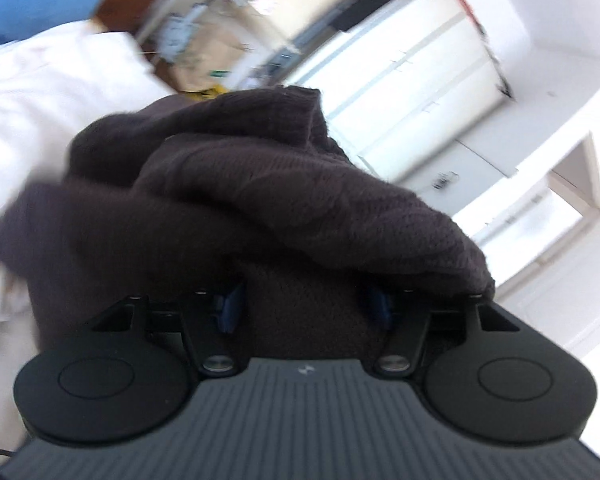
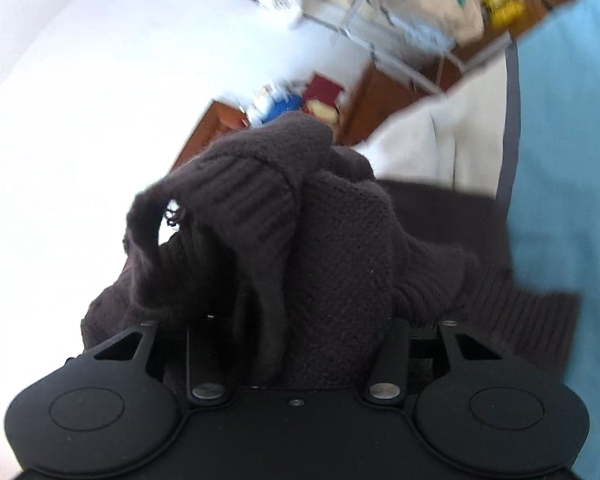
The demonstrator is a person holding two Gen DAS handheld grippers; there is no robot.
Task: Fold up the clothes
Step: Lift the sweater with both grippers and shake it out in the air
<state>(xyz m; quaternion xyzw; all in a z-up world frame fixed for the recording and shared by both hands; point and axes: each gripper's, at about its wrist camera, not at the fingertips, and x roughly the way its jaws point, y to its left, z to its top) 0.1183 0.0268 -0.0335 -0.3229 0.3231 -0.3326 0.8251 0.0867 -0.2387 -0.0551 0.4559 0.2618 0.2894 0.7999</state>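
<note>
A dark brown knit sweater is bunched up and lifted off the surface, draped over my left gripper and hiding its fingertips. Only the blue pads show at the finger bases, with knit cloth packed between them. In the right wrist view the same sweater, with a ribbed cuff folded over the top, covers my right gripper, whose fingers are buried in the fabric. Both grippers hold the garment up, and the views are motion-blurred.
A white bedsheet lies to the left, with a blue cloth beside it. White cabinets stand behind. A metal rack, brown wooden floor and assorted clutter fill the background.
</note>
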